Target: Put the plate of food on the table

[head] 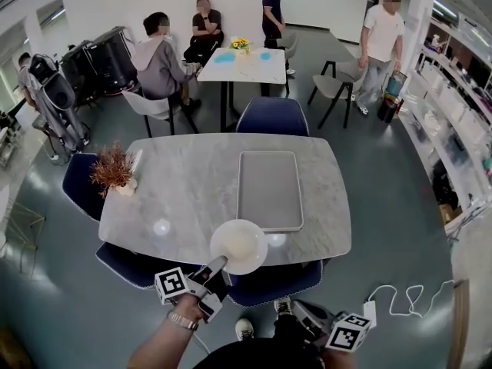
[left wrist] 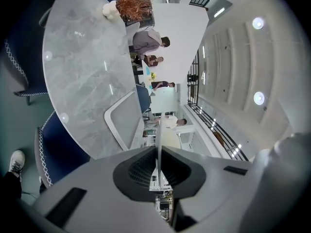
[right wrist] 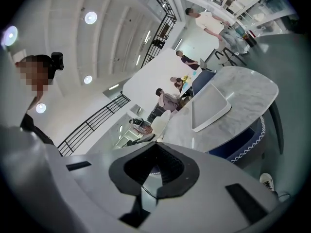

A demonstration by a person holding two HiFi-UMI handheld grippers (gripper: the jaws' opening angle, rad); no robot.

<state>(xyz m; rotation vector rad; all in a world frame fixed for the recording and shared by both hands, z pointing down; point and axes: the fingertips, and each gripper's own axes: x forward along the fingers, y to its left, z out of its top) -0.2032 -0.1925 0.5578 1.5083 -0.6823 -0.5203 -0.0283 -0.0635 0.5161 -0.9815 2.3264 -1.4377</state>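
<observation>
A white plate with a pale centre sits over the near edge of the marble table; whether it touches the top I cannot tell. My left gripper is shut on its near rim. In the left gripper view the plate stands edge-on between the closed jaws of the left gripper. My right gripper hangs low by the person's legs, to the right of the plate. The right gripper looks shut with nothing in it in its own view. There the plate shows at the table's near end.
A grey tray lies on the table just beyond the plate. A dried plant in a white pot stands at the table's left end. Blue chairs ring the table. Several people are at the back. A white cable lies on the floor.
</observation>
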